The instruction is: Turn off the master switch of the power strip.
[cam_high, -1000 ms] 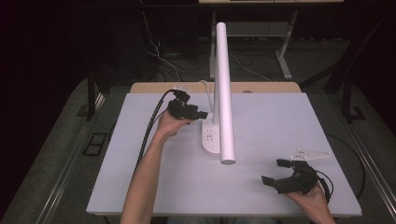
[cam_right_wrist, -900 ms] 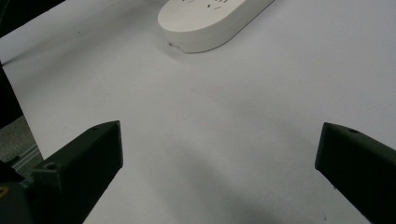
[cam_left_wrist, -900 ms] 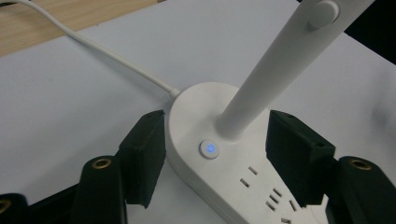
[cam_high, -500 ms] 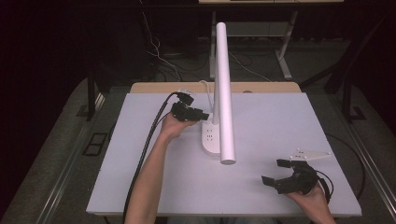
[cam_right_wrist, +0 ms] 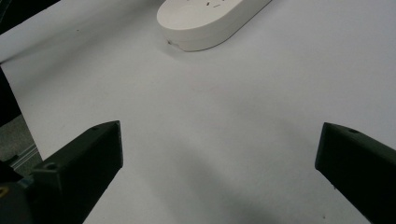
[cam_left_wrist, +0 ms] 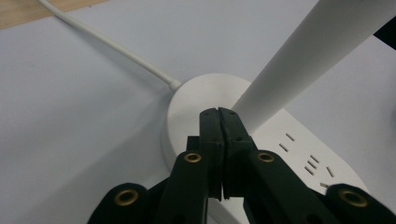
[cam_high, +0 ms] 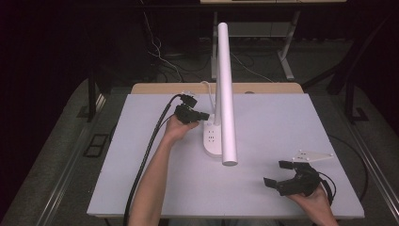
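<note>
White desk lamp (cam_high: 225, 94) stood mid-table on its socket base (cam_high: 211, 138); left gripper (cam_high: 190, 113), jaws pressed together and empty, had crept onto the base, likely pressing the switch. Right gripper (cam_high: 291, 179) idled wide open, empty.

Two hand-held grippers over a white tabletop (cam_high: 141, 165) with a desk lamp.

The left gripper (cam_high: 203, 115), at about 11 o'clock of the tabletop's centre, has its tip at the white lamp base (cam_high: 211, 139), which carries socket slots; its black cable (cam_high: 148, 150) trails toward 7 o'clock. The white lamp tube (cam_high: 225, 94) runs from 12 toward 6. The right gripper (cam_high: 281, 173), jaws spread, sits at 5 o'clock.
</note>
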`<state>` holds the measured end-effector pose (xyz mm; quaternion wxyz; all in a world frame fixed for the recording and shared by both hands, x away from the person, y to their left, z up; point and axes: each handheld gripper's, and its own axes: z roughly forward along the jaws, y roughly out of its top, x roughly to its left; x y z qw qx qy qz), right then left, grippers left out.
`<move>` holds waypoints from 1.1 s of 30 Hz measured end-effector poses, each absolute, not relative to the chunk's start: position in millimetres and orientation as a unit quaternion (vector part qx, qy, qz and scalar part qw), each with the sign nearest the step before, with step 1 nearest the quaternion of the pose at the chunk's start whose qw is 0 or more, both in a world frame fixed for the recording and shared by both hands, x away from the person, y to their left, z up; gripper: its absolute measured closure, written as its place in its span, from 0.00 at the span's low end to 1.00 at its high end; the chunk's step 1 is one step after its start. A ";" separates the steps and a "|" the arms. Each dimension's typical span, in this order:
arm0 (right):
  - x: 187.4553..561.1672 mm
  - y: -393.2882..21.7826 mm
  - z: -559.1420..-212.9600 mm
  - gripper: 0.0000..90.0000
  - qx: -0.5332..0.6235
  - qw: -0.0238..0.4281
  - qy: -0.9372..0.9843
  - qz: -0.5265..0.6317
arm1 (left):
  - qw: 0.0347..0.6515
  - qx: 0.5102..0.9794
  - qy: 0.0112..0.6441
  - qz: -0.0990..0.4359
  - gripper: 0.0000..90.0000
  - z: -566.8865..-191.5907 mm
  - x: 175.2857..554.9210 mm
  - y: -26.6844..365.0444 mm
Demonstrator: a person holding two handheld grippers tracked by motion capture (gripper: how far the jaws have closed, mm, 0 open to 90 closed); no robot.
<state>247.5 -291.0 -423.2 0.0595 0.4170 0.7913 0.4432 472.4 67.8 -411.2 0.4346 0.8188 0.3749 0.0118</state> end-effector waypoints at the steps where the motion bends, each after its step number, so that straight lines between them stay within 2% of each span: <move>1: 247.5 -291.0 -423.1 0.00 0.417 0.059 0.791 0.443 | 0.435 0.819 0.374 0.010 0.99 -412.0 472.6 66.9; 22: 247.9 -290.8 -423.8 0.00 0.413 0.057 0.795 0.441 | 0.432 0.812 0.391 -0.009 0.99 -426.6 471.2 62.1; 30: 248.3 -290.8 -424.0 0.00 0.411 0.058 0.796 0.441 | 0.425 0.817 0.389 0.001 1.00 -428.0 468.1 60.4; 33: 248.2 -290.5 -423.9 0.00 0.411 0.058 0.796 0.441 | 0.435 0.804 0.406 0.002 1.00 -429.0 468.0 59.0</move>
